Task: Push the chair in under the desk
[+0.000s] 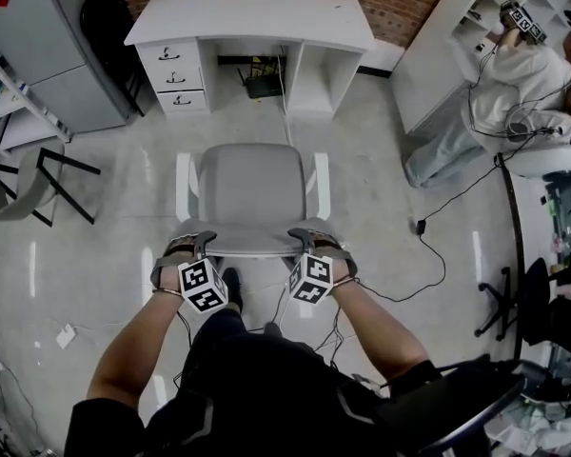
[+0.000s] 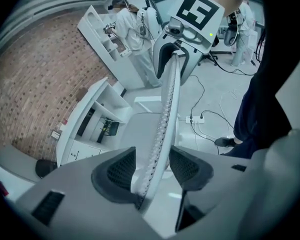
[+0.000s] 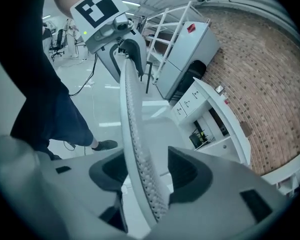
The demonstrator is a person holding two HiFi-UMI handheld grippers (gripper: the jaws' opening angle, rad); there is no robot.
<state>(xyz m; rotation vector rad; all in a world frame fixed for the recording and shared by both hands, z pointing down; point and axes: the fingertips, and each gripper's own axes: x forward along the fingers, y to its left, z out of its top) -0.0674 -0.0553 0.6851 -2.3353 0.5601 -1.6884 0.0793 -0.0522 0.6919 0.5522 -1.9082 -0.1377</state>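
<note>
Both tongs sat astride the top of the chair's back. Left tongs (image 2: 152, 165) were spread wide with the backrest rim (image 2: 165, 109) between the pads, not clamped. Right tongs (image 3: 150, 171) were the same at the other end of the rim, pads on either side with a gap showing, so released with nothing grasped.

Head view: the chair (image 1: 252, 193) was just in front of the person, white arms out to each side, seat facing the white worktop (image 1: 257, 12). It stood well apart from the worktop, with bare floor (image 1: 362, 160) between, roughly lined up with the kneehole (image 1: 252, 65). A cable (image 1: 428, 255) trailed on the floor to the chair's right, clear of the straight path.

Step, by my read: taking hold of the back, push not started. Next move calls for closing on or bracing against the rim, then shoving both sides evenly forward so the chair rolls straight into the kneehole. Uneven pressure could swing it towards the drawers.
</note>
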